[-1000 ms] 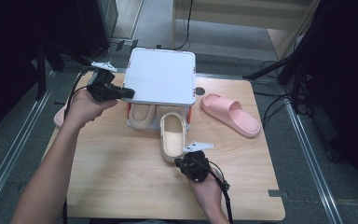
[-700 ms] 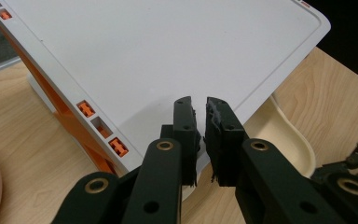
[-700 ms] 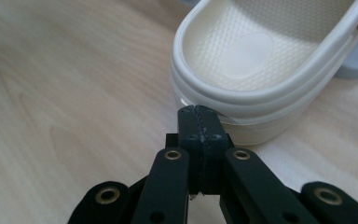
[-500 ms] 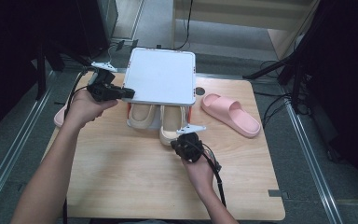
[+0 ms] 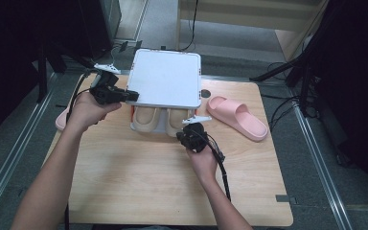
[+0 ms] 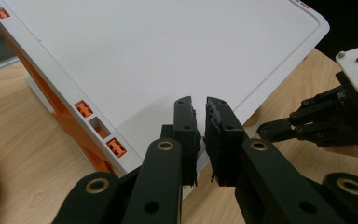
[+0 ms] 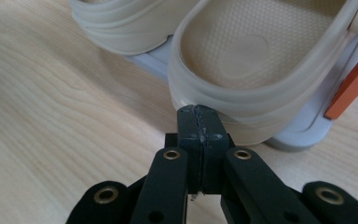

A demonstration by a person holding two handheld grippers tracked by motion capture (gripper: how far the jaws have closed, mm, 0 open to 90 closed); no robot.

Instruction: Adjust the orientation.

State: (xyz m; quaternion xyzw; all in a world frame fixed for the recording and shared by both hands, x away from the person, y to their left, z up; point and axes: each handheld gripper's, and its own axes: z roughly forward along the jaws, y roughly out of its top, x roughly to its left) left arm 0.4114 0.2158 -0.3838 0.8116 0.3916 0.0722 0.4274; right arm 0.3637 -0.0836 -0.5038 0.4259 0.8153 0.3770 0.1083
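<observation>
Tabletop [image 5: 139,187] of pale wood spreads wide and bare in front of the person, with most things crowded along its far half. White lid [image 5: 165,79] of a storage box is tipped up on its orange-trimmed side, over 2 beige slippers [image 5: 160,120] lying side by side in the box's grey base [image 7: 303,135]. 1 pink slipper [image 5: 237,117] lies apart to the right, near the tabletop's far right corner; another pink shape peeks out past the left edge. The left forearm reaches up the left side, and the left gripper [image 5: 132,95] pinches the lid's left edge, its jaws nearly together on the thin rim. The right hand [image 5: 201,160] points forward from the middle of the tabletop; the right gripper [image 7: 199,116], jaws fully closed on nothing, presses its tip against the heel of the right-hand beige slipper [image 7: 256,60].
</observation>
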